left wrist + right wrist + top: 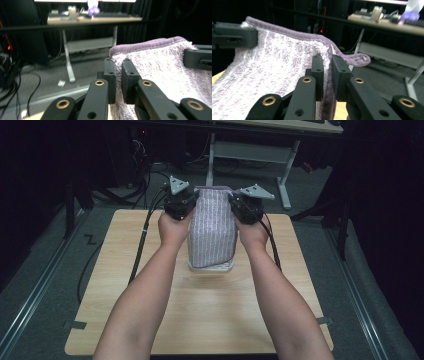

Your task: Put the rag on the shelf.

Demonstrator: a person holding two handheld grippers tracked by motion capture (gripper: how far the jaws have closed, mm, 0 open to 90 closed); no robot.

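Note:
A pale purple striped towel (pixel 212 230) hangs upright over the middle of the wooden table (pixel 150 320), its lower end folded on the tabletop. My left gripper (pixel 192 200) is shut on the towel's top left corner; in the left gripper view its jaws pinch the fluffy towel (pixel 160 65) edge at my left gripper (pixel 118 82). My right gripper (pixel 235 202) is shut on the top right corner; in the right gripper view the purple hem of the towel (pixel 274 62) runs between the jaws of my right gripper (pixel 327 77).
Beyond the table stands a white-legged desk (pixel 250 150) with a keyboard and small items on it. Cables (pixel 140 245) trail from the left gripper over the table's left side to the grey floor. Dark curtains hang around the area.

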